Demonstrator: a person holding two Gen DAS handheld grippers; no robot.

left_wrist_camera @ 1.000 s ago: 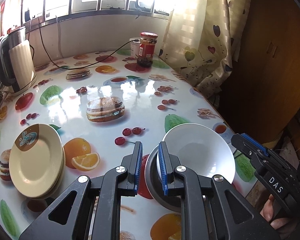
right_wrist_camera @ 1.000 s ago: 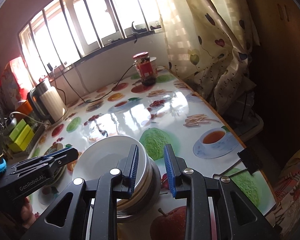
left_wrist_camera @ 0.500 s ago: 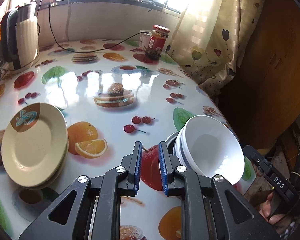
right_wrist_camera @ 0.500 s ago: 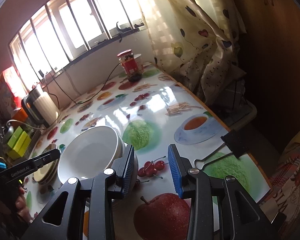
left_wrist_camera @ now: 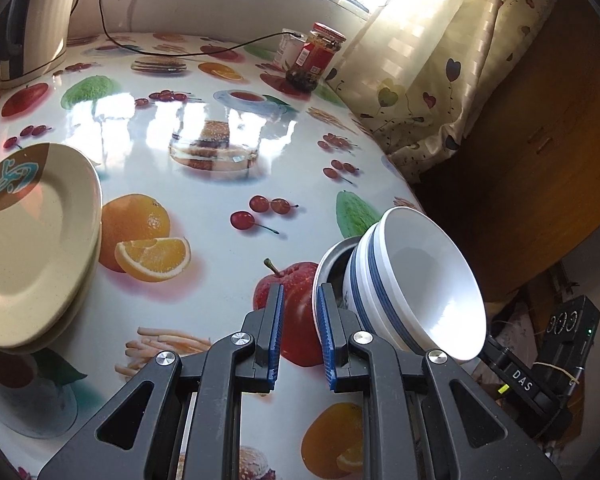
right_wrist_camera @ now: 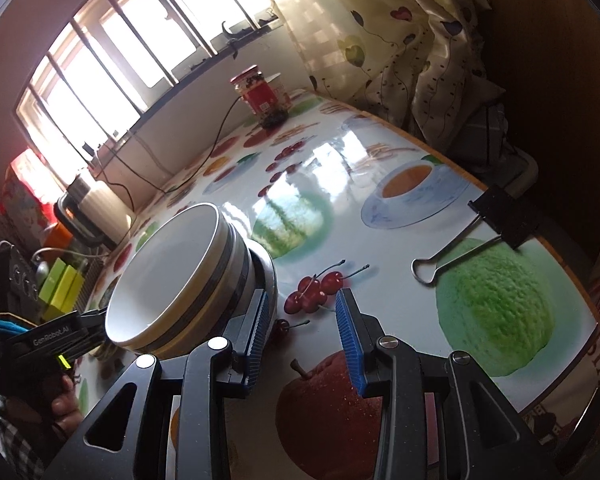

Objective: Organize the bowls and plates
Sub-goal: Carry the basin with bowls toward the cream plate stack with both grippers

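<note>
Bowls: the white bowls with blue bands (left_wrist_camera: 416,280) sit nested, and under them a grey metal bowl (left_wrist_camera: 330,258), at about four o'clock on the left wrist view, close to the table's right edge.
Plates: cream plates with a brown-and-teal corner motif (left_wrist_camera: 32,236) lie stacked at nine o'clock, well apart from the bowls.
Left gripper (left_wrist_camera: 299,334): jaws nearly together with a narrow gap, clasping nothing; the tips hang just beside the metal bowl's rim.
Right gripper (right_wrist_camera: 302,338): jaws spread wide, empty; the left pad sits at the bowl stack's side, and I cannot tell whether it touches.
Table: glossy fruit-print tablecloth (left_wrist_camera: 204,200), red-lidded glass jar (left_wrist_camera: 316,56) at one o'clock, black binder clip (right_wrist_camera: 480,232) on the right edge.
Progress: looks nearly done; bowls in one pile, plates in another.
Left to do: perhaps only straightening either pile.
</note>
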